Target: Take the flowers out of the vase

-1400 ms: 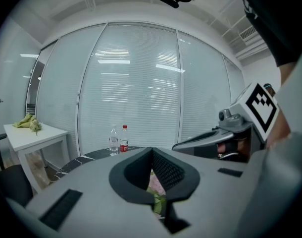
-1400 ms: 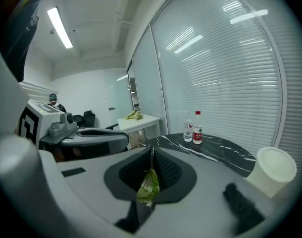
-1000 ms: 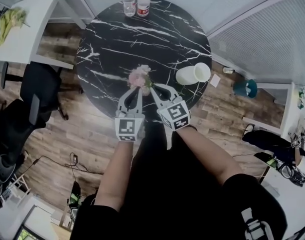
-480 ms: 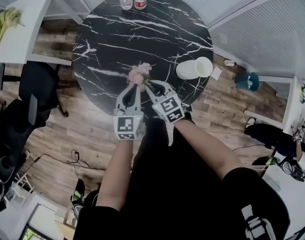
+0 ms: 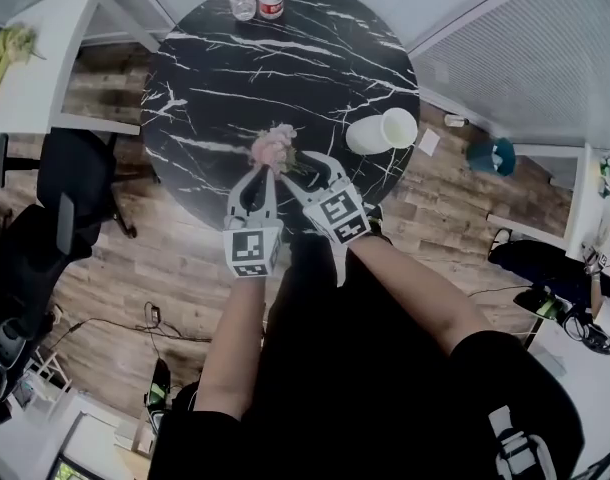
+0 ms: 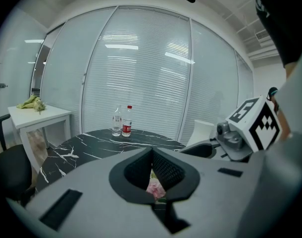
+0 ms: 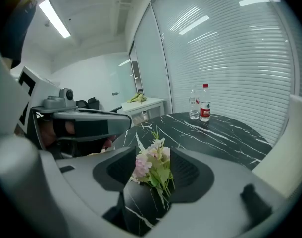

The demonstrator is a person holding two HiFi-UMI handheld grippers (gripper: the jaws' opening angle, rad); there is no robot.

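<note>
Gripping flowers [image 5: 274, 146] near table [image 5: 210, 108] edge: left gripper [image 5: 266, 172] fingers closed | right gripper [image 5: 307, 169] fingers just opened around them

A small bunch of flowers [image 5: 275, 146], with pink and pale blossoms above green leaves and thin stems, is seen out of the vase, blossoms uppermost, over the near part of the black marbled table [image 5: 215, 78]. It is gripped between the closed jaws of the left gripper [image 5: 262, 171]. The white vase [image 5: 383, 133] is laid on its side on the table, apart from the flowers to the right.
</note>
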